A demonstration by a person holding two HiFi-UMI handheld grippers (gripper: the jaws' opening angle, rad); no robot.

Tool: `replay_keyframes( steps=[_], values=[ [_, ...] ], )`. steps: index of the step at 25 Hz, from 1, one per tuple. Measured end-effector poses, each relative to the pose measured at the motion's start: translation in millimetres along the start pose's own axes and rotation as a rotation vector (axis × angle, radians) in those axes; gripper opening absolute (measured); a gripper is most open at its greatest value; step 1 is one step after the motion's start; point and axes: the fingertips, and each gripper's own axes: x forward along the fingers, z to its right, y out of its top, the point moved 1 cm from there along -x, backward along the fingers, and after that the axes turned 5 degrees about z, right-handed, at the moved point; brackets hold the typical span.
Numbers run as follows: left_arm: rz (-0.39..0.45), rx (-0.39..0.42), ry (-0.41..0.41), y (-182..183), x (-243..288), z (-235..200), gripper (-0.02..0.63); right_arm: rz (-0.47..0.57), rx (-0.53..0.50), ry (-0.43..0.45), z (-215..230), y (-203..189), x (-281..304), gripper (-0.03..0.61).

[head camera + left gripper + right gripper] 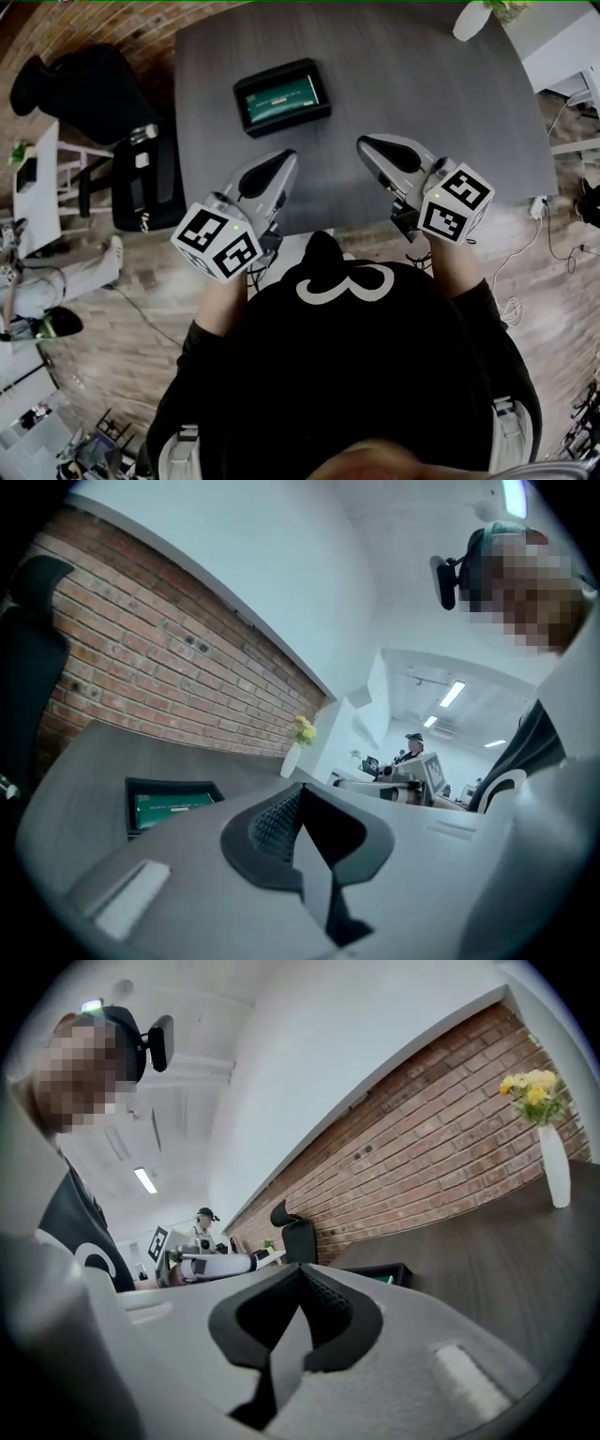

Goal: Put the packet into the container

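A black rectangular container [291,125] sits on the dark grey table [422,84], left of its middle, and a green packet [281,101] lies flat inside it. My left gripper [286,157] is held over the table's near edge, a short way in front of the container, with its jaws closed together and nothing between them. My right gripper [366,143] is level with it to the right, also shut and empty. In the left gripper view the container [169,784] and packet [171,807] lie ahead to the left of the closed jaws [298,789]. The right gripper view shows the right gripper [302,1269] shut.
A white vase with yellow flowers [472,19] stands at the table's far right corner. A black office chair [84,89] and a white side table [37,187] stand left of the table. A brick wall [169,658] runs behind. A person sits at a desk in the background [411,747].
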Motion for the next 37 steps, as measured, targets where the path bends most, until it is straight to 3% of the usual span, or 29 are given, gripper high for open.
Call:
replay_keyframes(
  steps=[4, 13, 37],
  values=[
    [0.031, 0.008, 0.053, -2.4, -12.9, 22.8, 0.012, -0.004, -0.009, 0.030, -20.0, -2.7, -10.1, 0.002],
    [0.031, 0.066, 0.080, -8.8, -22.0, 58.1, 0.012, -0.001, -0.028, 0.075, -46.9, -5.3, -32.4, 0.000],
    [0.018, 0.126, 0.115, -17.4, -24.5, 69.4, 0.011, -0.001, -0.077, 0.093, -53.7, -4.3, -40.8, 0.001]
  ],
)
